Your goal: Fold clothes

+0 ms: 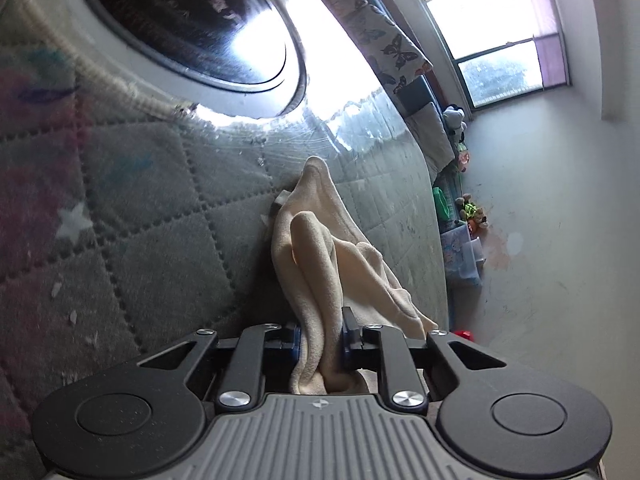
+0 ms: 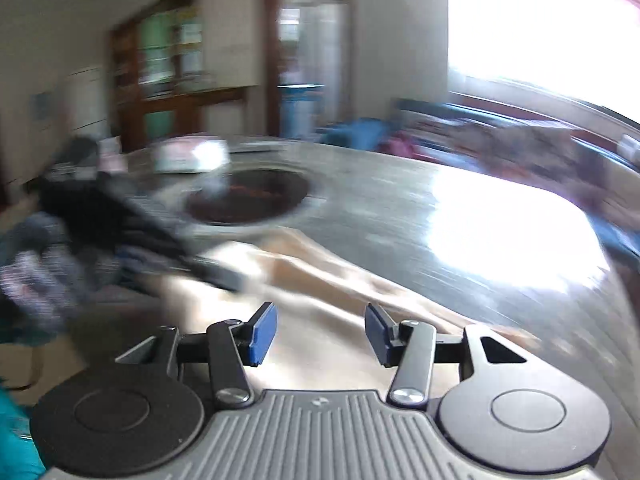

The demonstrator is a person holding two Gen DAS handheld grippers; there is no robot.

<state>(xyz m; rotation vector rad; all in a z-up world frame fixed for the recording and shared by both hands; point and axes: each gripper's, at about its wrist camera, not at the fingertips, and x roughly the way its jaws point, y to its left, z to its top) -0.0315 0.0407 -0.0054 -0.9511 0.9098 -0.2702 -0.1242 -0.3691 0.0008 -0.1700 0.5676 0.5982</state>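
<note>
Our left gripper [image 1: 320, 344] is clamped on a bunched fold of a cream fleece garment [image 1: 320, 248], which trails toward 12 o'clock across the glass-topped table [image 1: 376, 152]. Our right gripper [image 2: 320, 334] hovers with jaws wide, holding nothing, above the same cloth [image 2: 312, 280]. We judge it soft, light and floppy, best pinched at an edge or corner. No containers show clearly; the right view is blurred

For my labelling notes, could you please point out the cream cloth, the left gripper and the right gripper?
cream cloth [image 1: 320, 248]: left wrist view, on its bunched middle fold.
left gripper [image 1: 320, 346]: left wrist view, midway between its jaws.
right gripper [image 2: 320, 334]: right wrist view, between its open jaws.
</note>
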